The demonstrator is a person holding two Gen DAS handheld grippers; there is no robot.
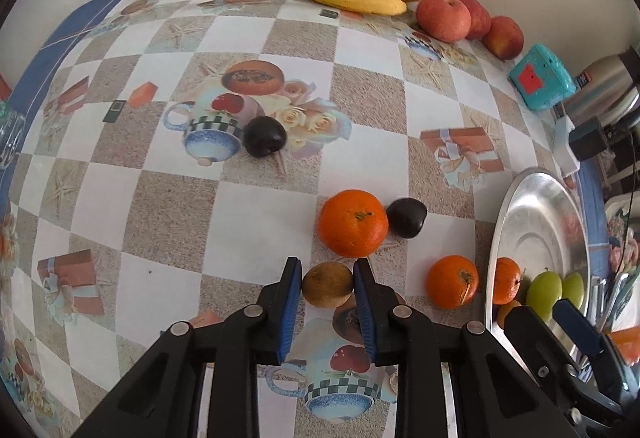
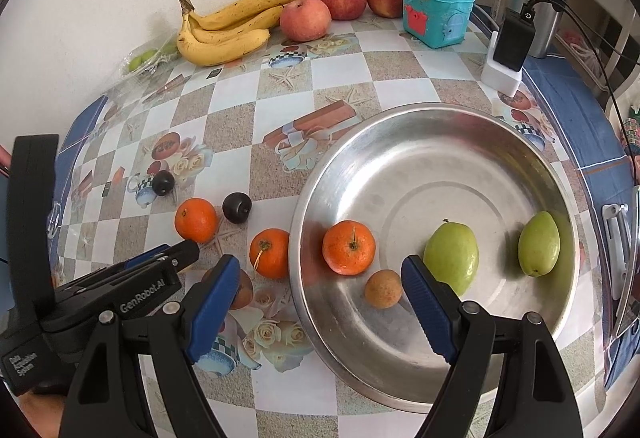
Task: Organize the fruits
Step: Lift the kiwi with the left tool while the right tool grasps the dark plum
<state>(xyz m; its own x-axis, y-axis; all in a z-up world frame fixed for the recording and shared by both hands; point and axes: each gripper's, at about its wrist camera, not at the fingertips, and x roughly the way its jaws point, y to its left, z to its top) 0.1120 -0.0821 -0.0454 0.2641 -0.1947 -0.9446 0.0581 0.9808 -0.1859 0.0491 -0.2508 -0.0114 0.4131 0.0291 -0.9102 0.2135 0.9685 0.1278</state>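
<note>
Left wrist view: the left gripper (image 1: 327, 280) has its blue pads clamped on both sides of a small brown oval fruit (image 1: 327, 285) on the checkered patterned tablecloth (image 1: 180, 198); the fruit's long axis runs across, pad to pad. Which way its stem end points I cannot tell. The right gripper (image 2: 320, 282) hangs wide open and empty over the near rim of the round steel bowl (image 2: 440, 142).

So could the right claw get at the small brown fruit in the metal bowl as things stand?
Probably yes. The right claw hangs open just above the small brown fruit, which lies apart from the orange and green fruit; nothing covers it.
</note>
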